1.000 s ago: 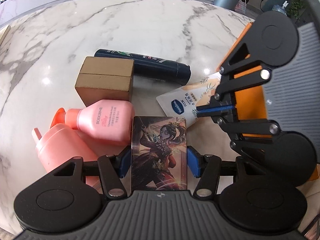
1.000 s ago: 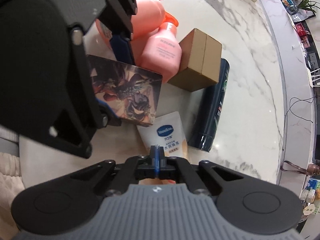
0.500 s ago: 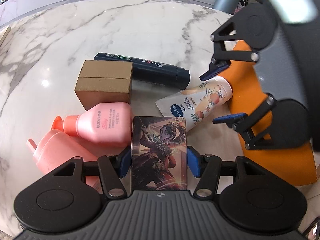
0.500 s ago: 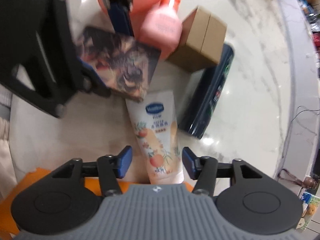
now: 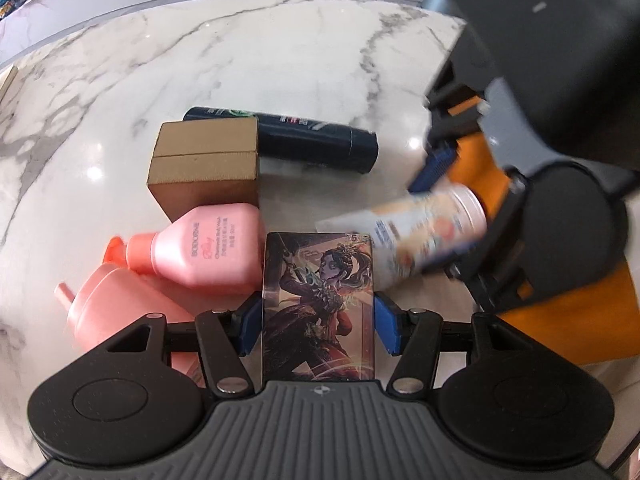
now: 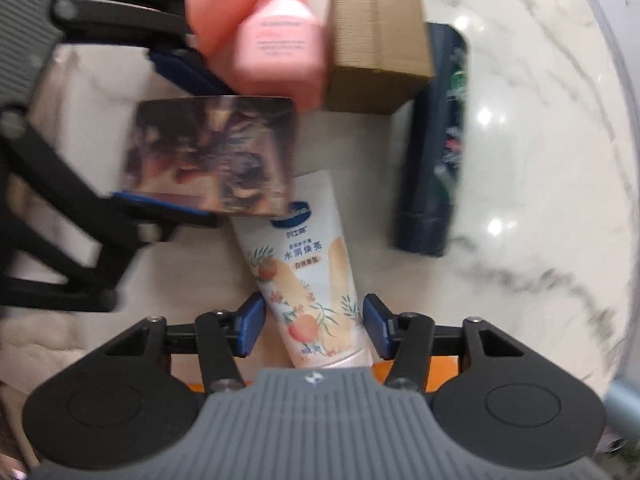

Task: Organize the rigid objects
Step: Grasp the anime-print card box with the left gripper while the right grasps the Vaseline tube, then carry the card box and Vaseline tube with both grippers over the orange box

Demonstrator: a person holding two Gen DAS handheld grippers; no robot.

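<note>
Your left gripper pinches the flat illustrated card box by its edges. Your right gripper is closing its jaws around the white peach-print lotion tube, pads not yet pressing. The tube lies on the white marble table, near the pink bottle, brown cardboard box and dark blue cylinder.

"bodorme" on pink bottle

Bright all over. White shiny spots of glare on the table. Blurry tube and card. Bent, curved edges. Soft dark shadows under the box.
</note>
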